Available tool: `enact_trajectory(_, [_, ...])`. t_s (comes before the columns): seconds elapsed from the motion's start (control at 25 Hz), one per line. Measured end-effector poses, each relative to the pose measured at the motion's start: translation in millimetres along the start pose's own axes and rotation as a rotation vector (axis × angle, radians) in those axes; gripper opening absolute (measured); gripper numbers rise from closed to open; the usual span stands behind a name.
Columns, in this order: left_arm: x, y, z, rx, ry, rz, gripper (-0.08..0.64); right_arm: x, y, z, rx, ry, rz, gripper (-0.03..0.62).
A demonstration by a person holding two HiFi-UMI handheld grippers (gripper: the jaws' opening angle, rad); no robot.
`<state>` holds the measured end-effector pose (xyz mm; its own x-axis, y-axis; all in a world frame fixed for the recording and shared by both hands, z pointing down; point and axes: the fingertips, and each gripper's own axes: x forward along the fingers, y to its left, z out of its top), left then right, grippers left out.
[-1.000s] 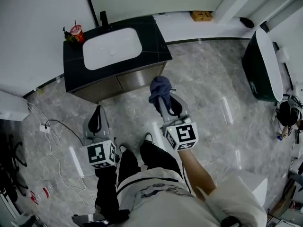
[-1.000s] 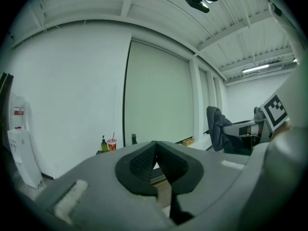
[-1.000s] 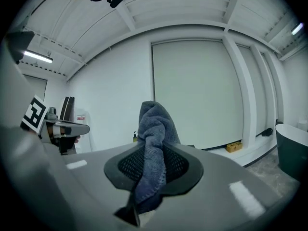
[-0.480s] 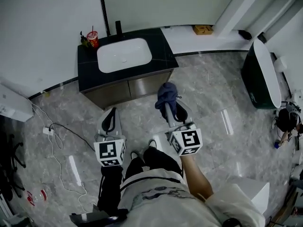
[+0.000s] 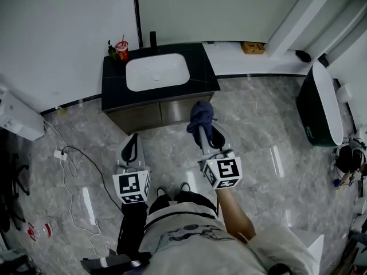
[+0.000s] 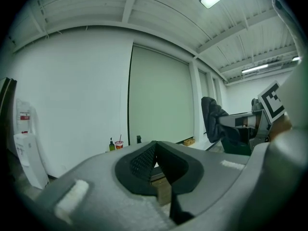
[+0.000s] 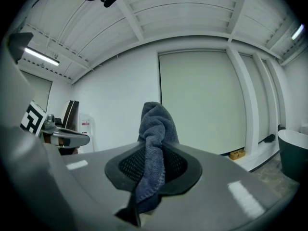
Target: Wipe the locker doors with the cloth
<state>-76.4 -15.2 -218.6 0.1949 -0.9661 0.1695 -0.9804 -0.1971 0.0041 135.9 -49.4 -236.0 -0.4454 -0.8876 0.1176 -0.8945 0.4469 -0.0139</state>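
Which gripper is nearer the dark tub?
Right. The right gripper, jaws having just closed further on the cloth, is left of the dark tub across the floor; the left gripper sits farther left, beyond the right one.

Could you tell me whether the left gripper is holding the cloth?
No, the left gripper has its jaws together on nothing, and the cloth shows well off to one side.

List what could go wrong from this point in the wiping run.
The cloth sits bunched in the right tool, whose jaws have just been closing on it; it might slip under wiping pressure. The cable trails across the floor beside the person, a possible trip.
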Motion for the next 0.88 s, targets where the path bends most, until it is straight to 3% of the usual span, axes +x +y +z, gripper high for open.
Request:
enact_trajectory(0.32, [6.5,-4.9,17.1,0.015,-0.033,0.061,-0.002,5.8,-10.6,12.8,-0.028,-0.024,0.03,0.064])
enact_trajectory(0.88, [19.1,-13.1,22.7,0.03,-0.025,0.091,-0.002,14.9,-16.8,16.3,0.029,-0.028,0.066,0.064])
